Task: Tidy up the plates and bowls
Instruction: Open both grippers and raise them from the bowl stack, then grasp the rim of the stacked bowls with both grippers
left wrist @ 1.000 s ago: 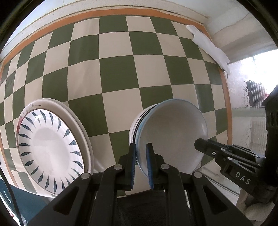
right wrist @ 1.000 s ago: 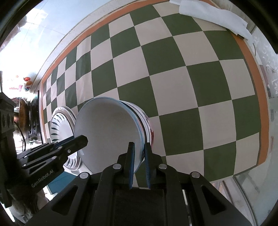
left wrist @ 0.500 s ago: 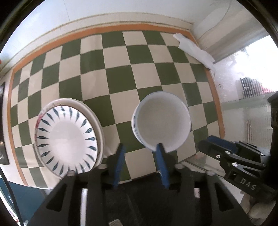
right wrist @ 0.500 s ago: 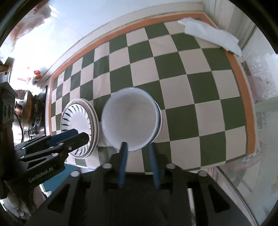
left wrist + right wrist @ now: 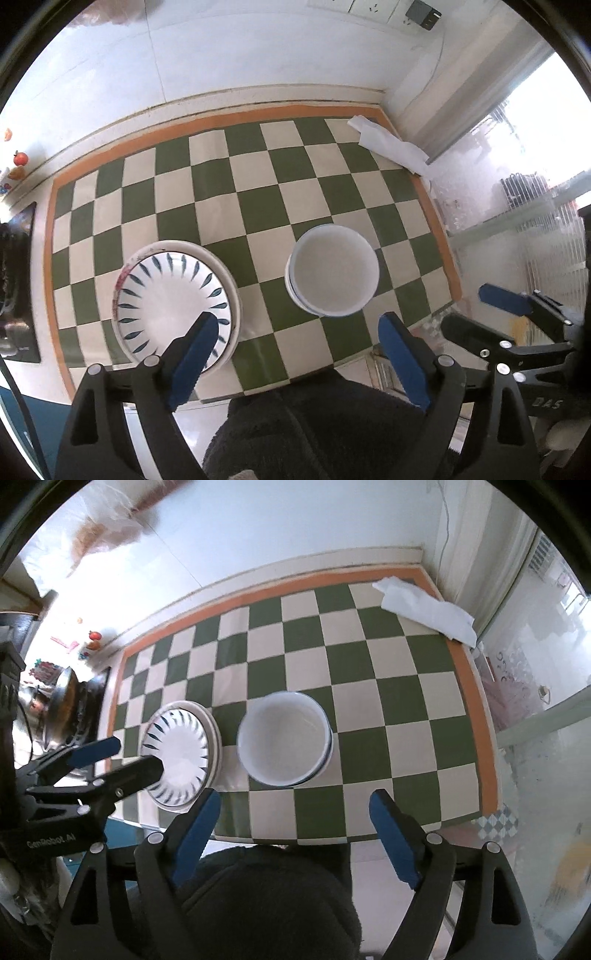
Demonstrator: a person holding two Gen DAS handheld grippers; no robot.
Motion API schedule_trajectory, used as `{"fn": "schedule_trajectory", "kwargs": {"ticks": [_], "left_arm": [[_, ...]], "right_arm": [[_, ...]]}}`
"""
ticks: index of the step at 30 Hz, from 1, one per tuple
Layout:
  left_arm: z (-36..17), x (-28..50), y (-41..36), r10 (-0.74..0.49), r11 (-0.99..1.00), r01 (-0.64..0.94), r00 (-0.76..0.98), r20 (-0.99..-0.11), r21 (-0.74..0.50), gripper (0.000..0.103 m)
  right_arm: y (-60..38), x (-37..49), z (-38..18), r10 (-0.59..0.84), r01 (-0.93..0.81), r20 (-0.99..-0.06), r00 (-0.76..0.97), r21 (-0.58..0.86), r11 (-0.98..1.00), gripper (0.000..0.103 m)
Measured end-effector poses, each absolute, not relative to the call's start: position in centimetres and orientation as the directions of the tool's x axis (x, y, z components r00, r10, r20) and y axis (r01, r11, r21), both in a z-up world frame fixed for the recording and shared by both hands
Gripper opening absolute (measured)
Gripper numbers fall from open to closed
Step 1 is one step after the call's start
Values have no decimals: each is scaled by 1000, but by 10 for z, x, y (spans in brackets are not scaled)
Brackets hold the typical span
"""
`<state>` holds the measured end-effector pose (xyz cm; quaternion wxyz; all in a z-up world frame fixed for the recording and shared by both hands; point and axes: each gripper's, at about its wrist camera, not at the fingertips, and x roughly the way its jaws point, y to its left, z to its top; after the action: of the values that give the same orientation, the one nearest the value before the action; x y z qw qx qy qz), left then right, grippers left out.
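A stack of white bowls [image 5: 332, 275] with a blue rim stands on the green and cream checkered table [image 5: 258, 206]; it also shows in the right wrist view [image 5: 282, 738]. A stack of plates with a dark leaf pattern [image 5: 173, 302] lies to its left, seen also in the right wrist view [image 5: 181, 755]. My left gripper [image 5: 299, 332] is open and empty, raised above the table's front edge. My right gripper [image 5: 295, 810] is open and empty, also high above the front edge. Each gripper appears in the other's view.
A white folded cloth [image 5: 391, 147] lies at the table's far right corner, also in the right wrist view [image 5: 424, 611]. A white wall runs behind the table. A stove with a pan [image 5: 66, 705] stands to the left. A window area is on the right.
Both grippers let go of the top bowl, which now rests on the bowl stack. Both opened wide and pulled back and up from the table.
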<state>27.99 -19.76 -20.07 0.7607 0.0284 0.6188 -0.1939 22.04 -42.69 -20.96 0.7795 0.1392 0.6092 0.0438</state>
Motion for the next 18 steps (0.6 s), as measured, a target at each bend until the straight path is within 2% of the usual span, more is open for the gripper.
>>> {"fn": "schedule_trajectory", "kwargs": {"ticks": [10,12,18], "left_arm": [[-171,268,-185,-277,926,317,204,-939,-205,89],[-170,269,-182,-288,925,312,206,-935,-216,102],[-180,275,-183,-296,925,303,199,-934,-229,102]], "right_arm": [[-423,210,-181,214,97,-931,295,252,963,93],[-423,209,-181,206,102,-933,296,245,964,93],[-425,213,-193,232,116,-931,281,273,955,95]]}}
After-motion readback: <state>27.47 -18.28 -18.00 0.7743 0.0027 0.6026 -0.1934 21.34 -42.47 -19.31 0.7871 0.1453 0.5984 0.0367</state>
